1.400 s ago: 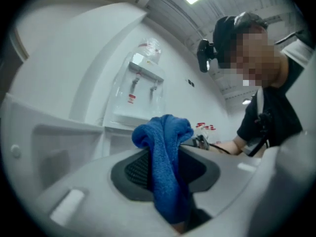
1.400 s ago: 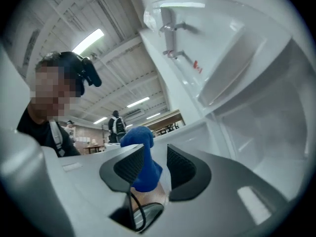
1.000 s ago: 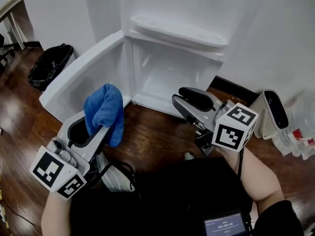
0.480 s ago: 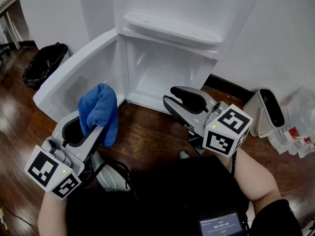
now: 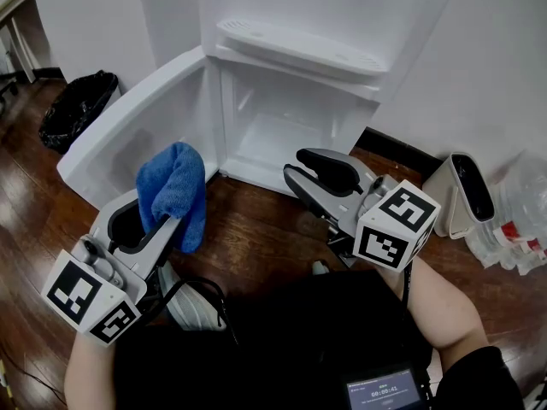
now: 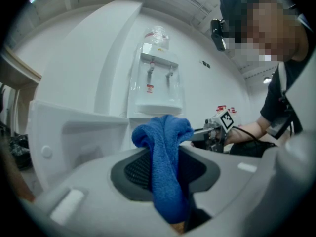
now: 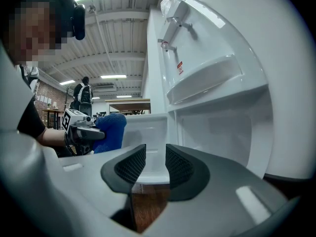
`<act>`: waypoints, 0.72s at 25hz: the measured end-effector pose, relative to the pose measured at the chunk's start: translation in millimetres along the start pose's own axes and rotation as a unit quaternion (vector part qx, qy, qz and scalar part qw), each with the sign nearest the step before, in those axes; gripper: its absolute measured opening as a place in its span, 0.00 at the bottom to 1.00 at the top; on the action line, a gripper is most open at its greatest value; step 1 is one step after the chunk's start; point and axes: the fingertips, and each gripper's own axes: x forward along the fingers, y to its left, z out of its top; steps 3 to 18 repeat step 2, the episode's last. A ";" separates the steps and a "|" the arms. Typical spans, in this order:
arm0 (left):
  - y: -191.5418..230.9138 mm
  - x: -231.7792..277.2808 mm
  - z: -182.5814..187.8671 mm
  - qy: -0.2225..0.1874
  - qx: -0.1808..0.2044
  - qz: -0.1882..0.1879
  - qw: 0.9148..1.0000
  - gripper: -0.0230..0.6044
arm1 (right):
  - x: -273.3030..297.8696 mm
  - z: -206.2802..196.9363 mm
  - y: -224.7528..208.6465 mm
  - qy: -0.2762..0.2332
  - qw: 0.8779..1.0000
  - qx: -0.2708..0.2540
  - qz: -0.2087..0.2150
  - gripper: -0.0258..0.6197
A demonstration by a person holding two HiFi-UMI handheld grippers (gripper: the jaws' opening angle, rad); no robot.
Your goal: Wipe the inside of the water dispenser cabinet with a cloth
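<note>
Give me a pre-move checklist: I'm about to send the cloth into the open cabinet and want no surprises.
1. Cloth held: blue cloth clamped in the left gripper - ok.
2. Cloth sticks out past the fingers for wiping - ok.
3. Cabinet door stands wide open - ok.
4. Cabinet interior shows nothing stored inside - ok.
5. Right gripper empty, fingers apart - ok.
6. Cloth damp or dry - cannot tell.
</note>
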 end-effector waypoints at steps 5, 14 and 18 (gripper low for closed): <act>-0.1 0.1 0.1 0.000 0.000 0.000 1.000 0.25 | 0.0 0.1 -0.1 0.000 1.000 0.000 0.000 0.24; -0.1 0.1 0.1 0.000 0.000 0.000 1.000 0.25 | 0.0 0.1 -0.1 0.000 1.000 0.000 0.000 0.24; -0.1 0.1 0.1 0.000 0.000 0.000 1.000 0.25 | 0.0 0.1 -0.1 0.000 1.000 0.000 0.000 0.24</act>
